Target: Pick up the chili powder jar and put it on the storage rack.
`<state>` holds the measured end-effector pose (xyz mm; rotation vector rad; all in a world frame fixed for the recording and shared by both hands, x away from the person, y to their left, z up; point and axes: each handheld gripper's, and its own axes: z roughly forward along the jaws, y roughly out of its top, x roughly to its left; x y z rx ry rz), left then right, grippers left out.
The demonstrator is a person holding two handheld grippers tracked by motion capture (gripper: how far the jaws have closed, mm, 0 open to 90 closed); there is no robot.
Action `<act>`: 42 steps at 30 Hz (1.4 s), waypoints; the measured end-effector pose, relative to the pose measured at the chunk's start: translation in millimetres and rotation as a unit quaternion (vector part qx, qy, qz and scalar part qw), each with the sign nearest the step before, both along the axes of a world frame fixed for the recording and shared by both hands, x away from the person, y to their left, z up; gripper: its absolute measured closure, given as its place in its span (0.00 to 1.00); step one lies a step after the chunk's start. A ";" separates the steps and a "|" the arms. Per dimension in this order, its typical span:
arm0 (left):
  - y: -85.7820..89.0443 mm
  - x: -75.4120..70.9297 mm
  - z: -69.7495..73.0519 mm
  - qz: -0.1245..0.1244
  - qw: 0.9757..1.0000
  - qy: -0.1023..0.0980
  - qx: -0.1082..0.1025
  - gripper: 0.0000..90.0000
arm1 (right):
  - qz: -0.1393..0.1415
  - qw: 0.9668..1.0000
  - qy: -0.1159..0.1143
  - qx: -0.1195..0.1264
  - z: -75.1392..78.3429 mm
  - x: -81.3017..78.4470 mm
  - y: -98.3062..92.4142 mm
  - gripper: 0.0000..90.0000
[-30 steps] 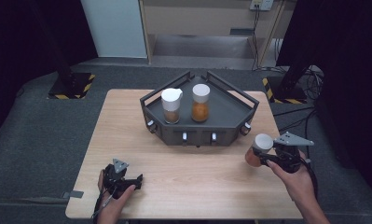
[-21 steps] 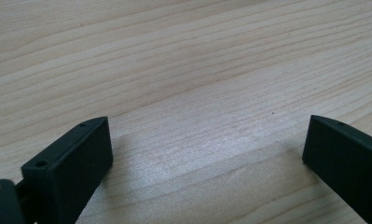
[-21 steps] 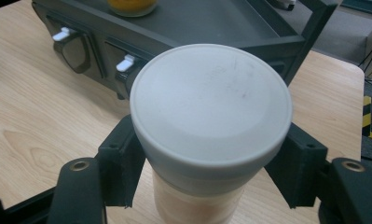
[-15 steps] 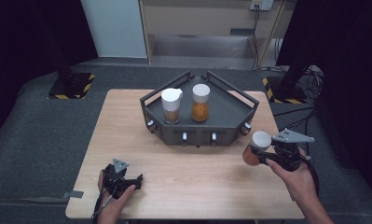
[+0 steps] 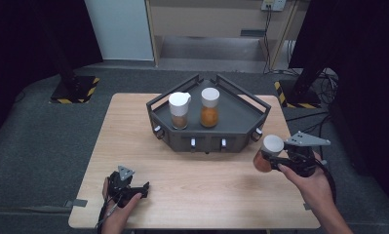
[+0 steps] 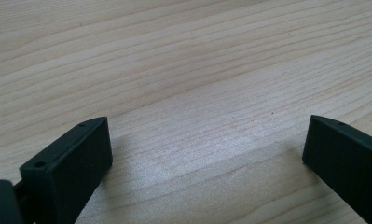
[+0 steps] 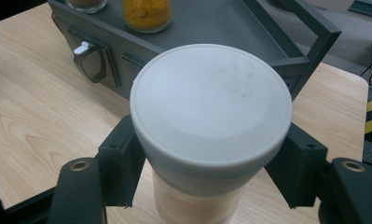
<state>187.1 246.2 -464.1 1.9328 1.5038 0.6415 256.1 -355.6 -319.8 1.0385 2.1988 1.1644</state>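
1. The step in hand is judged to be the carrying of a jar (image 5: 267, 155) toward the tray (image 5: 241, 109); the jar is gripped just under its lid by the jaws of the right gripper (image 5: 275, 161), as is seen in the right gripper view, where the pads are pressed on both sides.
2. The jar is held above the table (image 5: 202, 190) at about four o'clock from the tray, just off the tray's near right corner.
3. The left gripper (image 5: 125, 187) is rested at the table's seven o'clock; its jaws are spread wide with nothing between them.
4. The next move is judged to call for a lift over the tray's rail and a set-down at three o'clock of the orange-filled jar (image 5: 209, 108), clear of the spouted jar (image 5: 179, 111).
5. The held jar is seen as clear-walled with a broad white lid (image 7: 210, 105); its contents look brownish orange, though this is blurred and perhaps misjudged.
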 end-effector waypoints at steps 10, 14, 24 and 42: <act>0.0 0.0 -0.1 0.000 1.000 0.000 0.000 0.00 | 0.001 1.000 -0.006 0.003 12.8 1.4 2.2 0.38; 0.0 0.0 0.0 0.000 1.000 0.000 0.000 0.00 | 0.004 1.000 -0.005 0.002 19.3 2.6 3.9 0.38; 0.0 0.0 0.0 0.000 1.000 0.000 0.000 0.00 | 0.007 1.000 -0.005 0.001 30.6 4.2 4.8 0.38; 0.0 0.0 0.0 0.000 1.000 0.000 0.000 0.00 | 0.014 1.000 -0.009 -0.001 49.5 13.0 15.8 0.38</act>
